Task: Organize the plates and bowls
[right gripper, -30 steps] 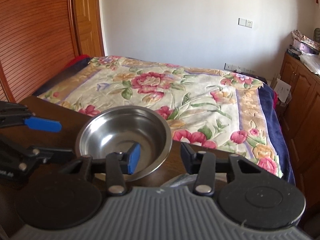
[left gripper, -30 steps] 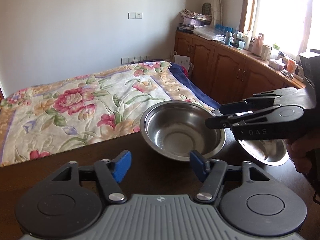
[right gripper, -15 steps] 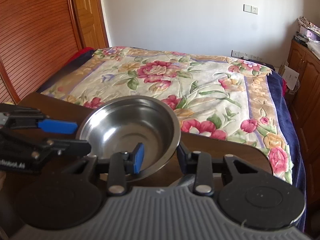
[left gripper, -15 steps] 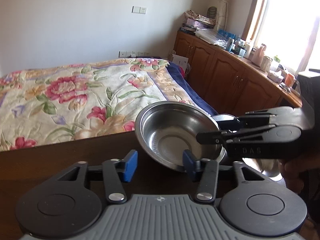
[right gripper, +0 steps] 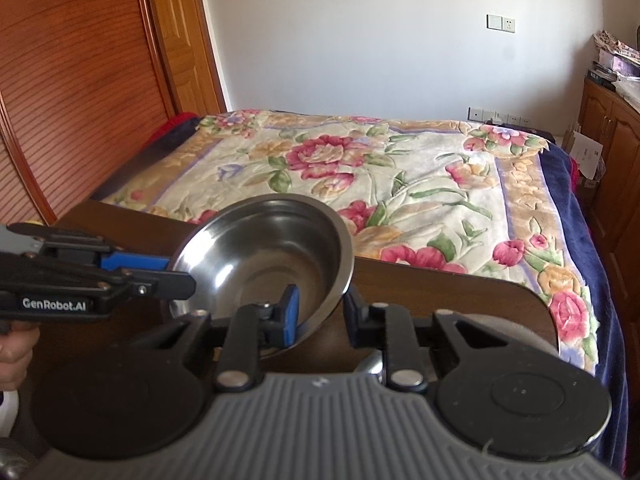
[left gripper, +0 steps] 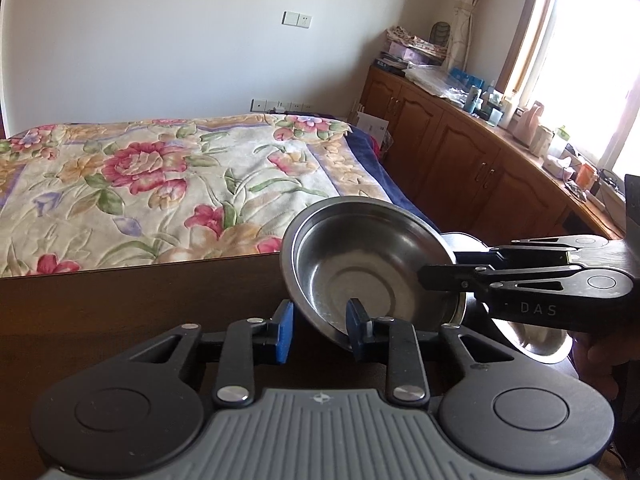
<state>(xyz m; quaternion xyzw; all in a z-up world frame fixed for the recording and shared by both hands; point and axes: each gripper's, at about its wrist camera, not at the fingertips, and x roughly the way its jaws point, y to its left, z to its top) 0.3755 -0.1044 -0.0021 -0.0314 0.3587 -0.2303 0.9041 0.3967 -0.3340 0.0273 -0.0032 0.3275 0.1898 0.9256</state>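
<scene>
A steel bowl (left gripper: 368, 264) hangs tilted above the dark wooden table (left gripper: 140, 300). My left gripper (left gripper: 320, 328) straddles its near rim, one blue pad inside the bowl and one outside, shut on it. In the right wrist view the same bowl (right gripper: 260, 256) sits with its rim between the narrowed fingers of my right gripper (right gripper: 320, 314), which is shut on it. Each gripper shows side-on in the other's view, the right gripper (left gripper: 440, 272) on the bowl's right rim and the left gripper (right gripper: 176, 272) on its left rim. A second steel bowl (left gripper: 536, 340) rests on the table, partly hidden under the right gripper.
Beyond the table's far edge (right gripper: 440, 276) lies a bed with a floral blanket (left gripper: 160, 184). Wooden cabinets (left gripper: 460, 160) with a cluttered top run along the right wall under a window. A slatted wooden door (right gripper: 72, 80) stands at the left. A hand (left gripper: 596, 360) grips the right tool.
Both grippers have narrowed onto the bowl's rim. The bowl, flat on the table a second ago, is now raised and tilted, closer to both cameras.
</scene>
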